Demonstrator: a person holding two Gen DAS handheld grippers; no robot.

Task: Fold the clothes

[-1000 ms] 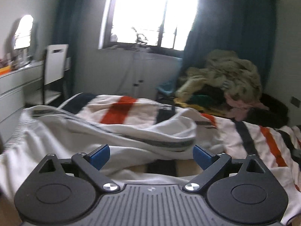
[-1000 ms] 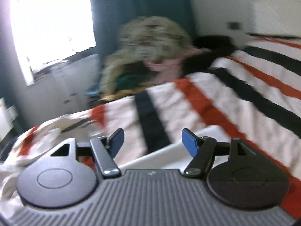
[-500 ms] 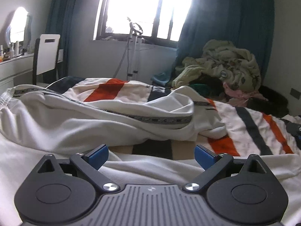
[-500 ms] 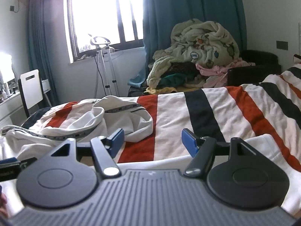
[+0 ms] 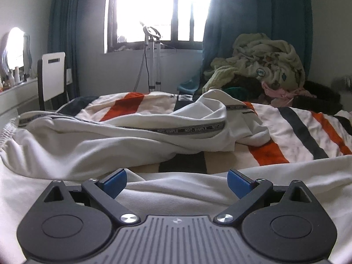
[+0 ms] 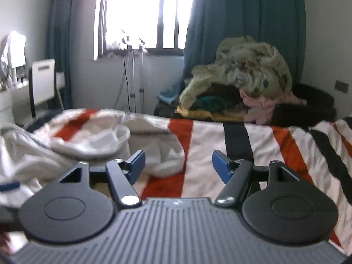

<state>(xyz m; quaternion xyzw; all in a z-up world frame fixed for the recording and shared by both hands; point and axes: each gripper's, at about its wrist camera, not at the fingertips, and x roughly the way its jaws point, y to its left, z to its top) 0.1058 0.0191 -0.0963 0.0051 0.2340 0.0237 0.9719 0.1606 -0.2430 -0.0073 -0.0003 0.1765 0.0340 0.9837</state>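
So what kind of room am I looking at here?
Most likely a bedroom in a home: a bed with a striped blanket, a white garment spread on it, a heap of bedding and clothes by the blue curtain, and a dressing table.

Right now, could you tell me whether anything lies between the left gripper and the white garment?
Nothing visible does. The left gripper is open, low over the white garment, whose near fold lies directly between and under its fingers.
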